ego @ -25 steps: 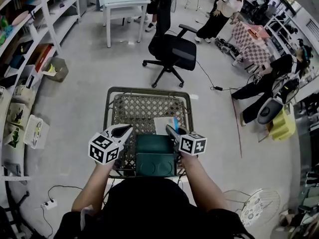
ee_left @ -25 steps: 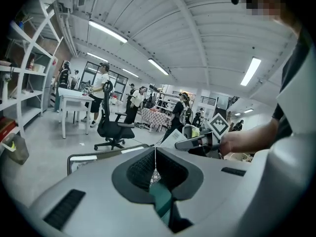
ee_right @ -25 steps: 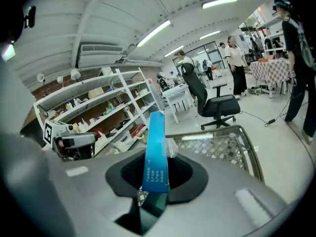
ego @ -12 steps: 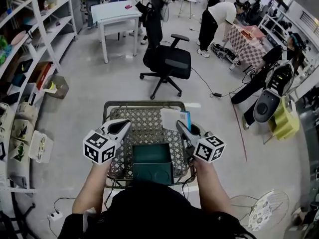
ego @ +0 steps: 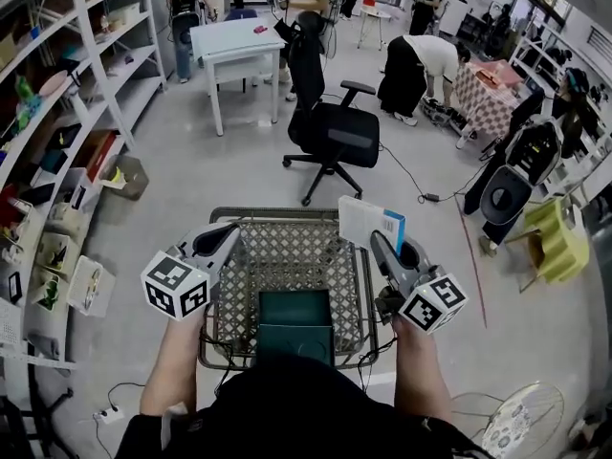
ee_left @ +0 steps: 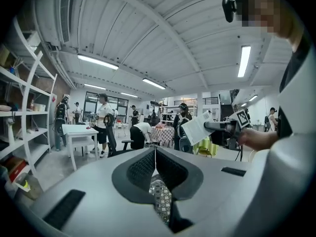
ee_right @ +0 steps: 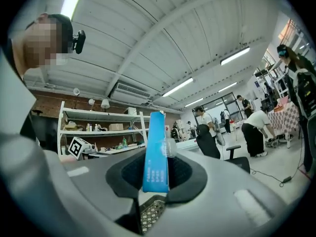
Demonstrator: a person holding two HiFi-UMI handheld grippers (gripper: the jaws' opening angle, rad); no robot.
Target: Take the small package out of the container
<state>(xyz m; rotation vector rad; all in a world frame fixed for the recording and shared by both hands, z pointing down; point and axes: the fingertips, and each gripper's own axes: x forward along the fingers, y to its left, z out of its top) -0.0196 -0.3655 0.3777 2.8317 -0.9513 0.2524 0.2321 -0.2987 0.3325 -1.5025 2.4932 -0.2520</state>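
Extraction step, package raised. We see the right gripper (ego: 376, 240) pinching the thin blue edge of the small package (ego: 369, 223), its jaws only narrowly apart around it. The package stands upright over the far right corner of the wire-mesh cart (ego: 283, 212), apparently out of the basket. The left gripper (ego: 232, 231) hovers above the left rim, jaws closed together and empty. We judge that a firm pinch and a path clear of the rim and the green box (ego: 295, 312) serve best.

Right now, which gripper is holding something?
The right gripper, clamped on the small package; the left gripper is shut and empty.
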